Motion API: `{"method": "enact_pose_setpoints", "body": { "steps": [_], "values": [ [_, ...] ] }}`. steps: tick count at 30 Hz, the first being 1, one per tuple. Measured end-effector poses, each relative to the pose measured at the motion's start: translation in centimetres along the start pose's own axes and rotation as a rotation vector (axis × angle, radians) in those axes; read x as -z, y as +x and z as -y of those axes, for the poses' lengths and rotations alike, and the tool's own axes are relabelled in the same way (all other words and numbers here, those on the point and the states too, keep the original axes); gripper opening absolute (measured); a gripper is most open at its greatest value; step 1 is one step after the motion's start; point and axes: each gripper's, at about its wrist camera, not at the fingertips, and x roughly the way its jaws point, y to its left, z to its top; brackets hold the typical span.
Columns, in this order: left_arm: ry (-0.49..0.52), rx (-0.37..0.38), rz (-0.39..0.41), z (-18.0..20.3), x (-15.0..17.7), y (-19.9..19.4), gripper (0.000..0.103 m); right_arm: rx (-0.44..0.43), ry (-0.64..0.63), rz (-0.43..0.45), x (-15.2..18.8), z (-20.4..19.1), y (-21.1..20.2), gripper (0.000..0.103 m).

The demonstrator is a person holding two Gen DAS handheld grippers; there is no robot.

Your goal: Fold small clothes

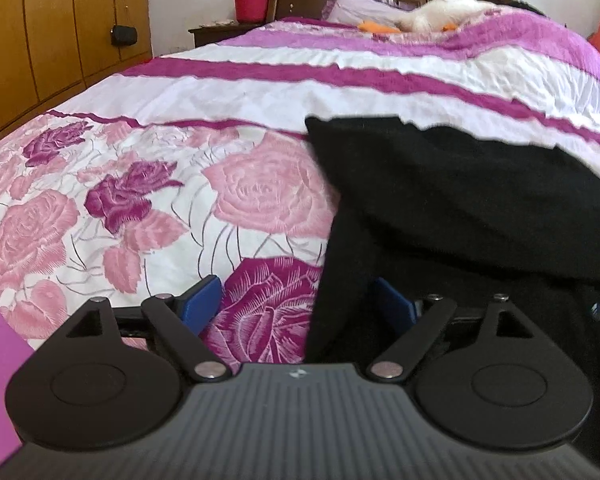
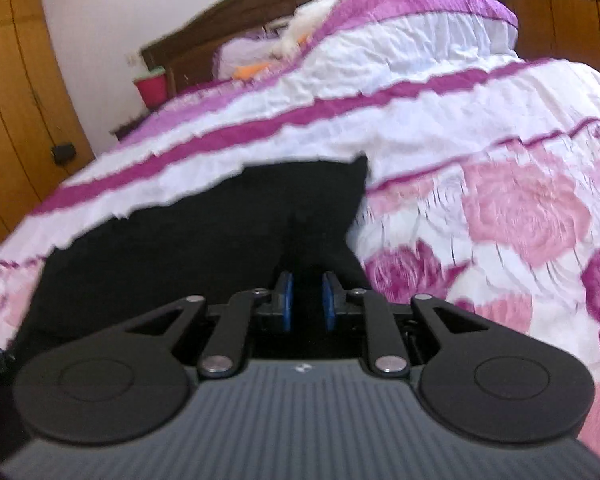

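On floral bedspread, black garment; left hand-held gripper agape (fabric between), right hand-held gripper pinching it

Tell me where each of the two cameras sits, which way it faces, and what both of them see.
Left wrist view: sits on the left tool, looks forward and down the floral bedspread toward the headboard; its open blue fingers show, the black garment hanging beside them.
Right wrist view: sits on the right tool, same heading, tilted; its fingers pinch the black garment.
Shared: garment, bedspread, red bucket, wooden wardrobe.
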Motion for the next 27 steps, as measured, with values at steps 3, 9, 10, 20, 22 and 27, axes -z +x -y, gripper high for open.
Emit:
{"method": "enact_pose_setpoints", "body": {
  "steps": [3, 9, 10, 20, 22, 27],
  "values": [
    [-0.046, 0.025, 0.05, -0.4, -1.1, -1.2, 0.088, -0.014, -0.036, 0.021, -1.2, -0.5, 1.0, 0.045],
    [-0.065, 0.041, 0.125, 0.4, -4.5, -1.5, 0.088, -0.026, -0.069, -0.059, -1.9, -1.1, 5.8, 0.047],
    [-0.065, 0.048, 0.135, 0.7, -5.1, -1.2, 0.088, -0.04, -0.073, -0.07, -1.7, -1.3, 6.3, 0.047],
    [-0.058, 0.186, 0.199, 4.8, -7.4, 2.3, 0.068, -0.156, -0.053, 0.046, -4.5, -2.1, 3.8, 0.012],
    [-0.054, 0.174, 0.2, 5.6, -7.5, 3.8, 0.068, -0.108, -0.085, 0.105, -5.4, -2.5, 3.1, 0.012],
    [-0.03, 0.063, 0.086, 6.6, -7.0, 9.3, 0.068, 0.014, -0.16, 0.012, -4.4, -2.1, 6.9, 0.012]
  ]
}}
